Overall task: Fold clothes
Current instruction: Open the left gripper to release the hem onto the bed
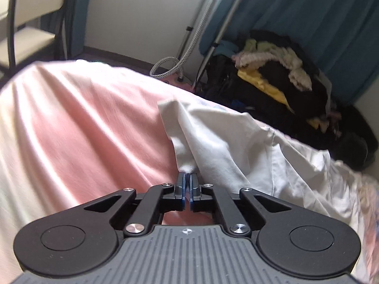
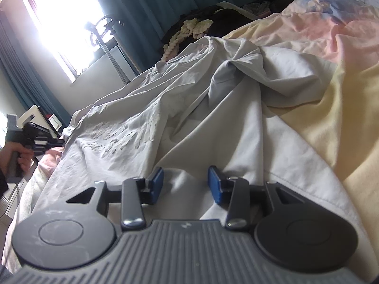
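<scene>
On pink bedding (image 1: 78, 118), left claw (image 1: 188, 177) tilted down pinching white garment (image 1: 213, 142), right claw (image 2: 186, 184) spread.

A white shirt (image 1: 232, 142) lies crumpled on a bed, spread over pink and pale yellow bedding. It is thin, creased cloth with a seam line running across it and a raised, cracked white print (image 2: 128, 132) on the side that faces up. 1 edge is drawn up into a narrow, bunched point, pinched between the closed blue pads of the left gripper (image 1: 188, 177). Near the middle the cloth rises in a rumpled hump of folds; the rest lies flatter, with long diagonal wrinkles.
</scene>
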`<state>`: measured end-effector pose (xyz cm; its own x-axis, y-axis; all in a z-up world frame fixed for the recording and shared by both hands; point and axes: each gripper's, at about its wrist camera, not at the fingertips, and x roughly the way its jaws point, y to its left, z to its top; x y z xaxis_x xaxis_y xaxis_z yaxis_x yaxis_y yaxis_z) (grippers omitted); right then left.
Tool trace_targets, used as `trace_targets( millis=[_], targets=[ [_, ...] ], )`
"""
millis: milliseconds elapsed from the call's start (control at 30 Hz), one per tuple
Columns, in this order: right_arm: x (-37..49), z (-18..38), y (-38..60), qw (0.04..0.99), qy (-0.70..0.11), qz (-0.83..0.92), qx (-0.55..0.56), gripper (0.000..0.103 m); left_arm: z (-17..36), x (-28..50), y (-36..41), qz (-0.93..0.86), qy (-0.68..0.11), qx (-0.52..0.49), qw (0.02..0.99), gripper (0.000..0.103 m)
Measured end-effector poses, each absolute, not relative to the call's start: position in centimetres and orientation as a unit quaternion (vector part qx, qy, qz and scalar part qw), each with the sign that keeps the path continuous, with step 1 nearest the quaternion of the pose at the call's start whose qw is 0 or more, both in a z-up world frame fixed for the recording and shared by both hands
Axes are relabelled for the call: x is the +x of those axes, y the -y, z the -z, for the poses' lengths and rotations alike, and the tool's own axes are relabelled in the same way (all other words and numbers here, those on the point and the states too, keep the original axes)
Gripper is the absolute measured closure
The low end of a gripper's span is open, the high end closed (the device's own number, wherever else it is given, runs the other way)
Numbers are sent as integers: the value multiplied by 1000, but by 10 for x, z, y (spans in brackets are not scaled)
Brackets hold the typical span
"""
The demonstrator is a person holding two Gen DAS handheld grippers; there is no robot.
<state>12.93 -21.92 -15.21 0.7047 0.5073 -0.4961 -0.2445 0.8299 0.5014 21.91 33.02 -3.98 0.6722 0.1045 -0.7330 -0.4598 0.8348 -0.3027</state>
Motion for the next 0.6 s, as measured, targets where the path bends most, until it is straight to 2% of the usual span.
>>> trace_targets(
  millis=[133, 200, 367, 433, 500, 533, 600],
  targets=[
    [130, 152, 219, 901, -323, -209, 199, 60, 30, 218, -329, -150, -406, -182, 883, 99],
    [130, 152, 218, 902, -323, -209, 195, 60, 41, 218, -327, -148, -415, -161, 883, 99],
    [130, 152, 218, 904, -323, -209, 189, 60, 68, 205, -308, -140, -373, -119, 909, 93],
    [130, 150, 219, 904, -321, -209, 191, 60, 69, 198, -301, -138, -371, -124, 910, 78],
    [129, 147, 219, 903, -319, -210, 194, 59, 64, 188, -293, -133, -366, -123, 913, 48],
    [128, 144, 219, 904, -315, -212, 195, 59, 61, 182, -288, -131, -362, -121, 915, 39],
    [124, 137, 219, 908, -305, -213, 192, 59, 50, 167, -280, -130, -352, -118, 920, 29]
  ],
)
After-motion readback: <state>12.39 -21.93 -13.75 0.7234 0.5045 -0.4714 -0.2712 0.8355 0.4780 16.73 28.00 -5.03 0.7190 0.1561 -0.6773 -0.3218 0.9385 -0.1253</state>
